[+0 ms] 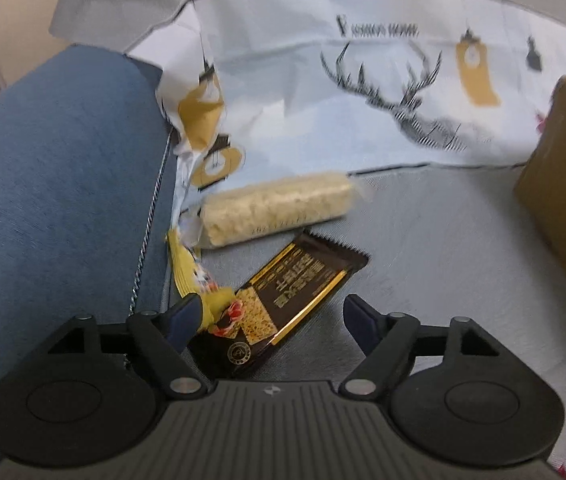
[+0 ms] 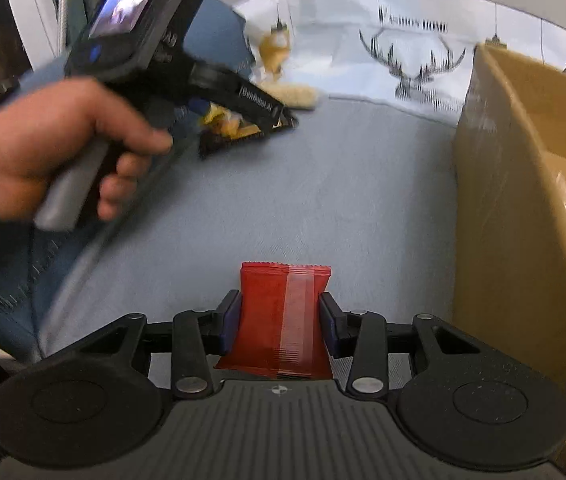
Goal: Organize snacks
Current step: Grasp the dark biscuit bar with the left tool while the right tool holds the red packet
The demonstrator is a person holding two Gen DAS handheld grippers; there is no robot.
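Clamping the red packet from both sides, the right claw has its blue pads pressed into the packet's long edges at lower centre of the right wrist view. The packet's long axis runs straight away from the camera, its crimped end pointing up-frame, and a pale seam strip runs along that same axis. Below it lies a grey cushion. At the right edge stands an open cardboard box, with some purple and white packaging just visible inside.

At upper left of that view a hand grips the left claw's handle, its nose down among a small pile of snacks.

Seen from the left wrist, the left claw stands wide apart, clamped on nothing. A dark cracker packet lies between the fingers, its long axis slanting from lower left to upper right, the zigzag end toward upper right. A yellow wrapper lies against the left finger; whether they touch I cannot tell. Beyond, a pale rice roll lies nearly across the frame, tilted slightly up to the right. A blue cushion fills the left side, and a deer-print cloth hangs behind.
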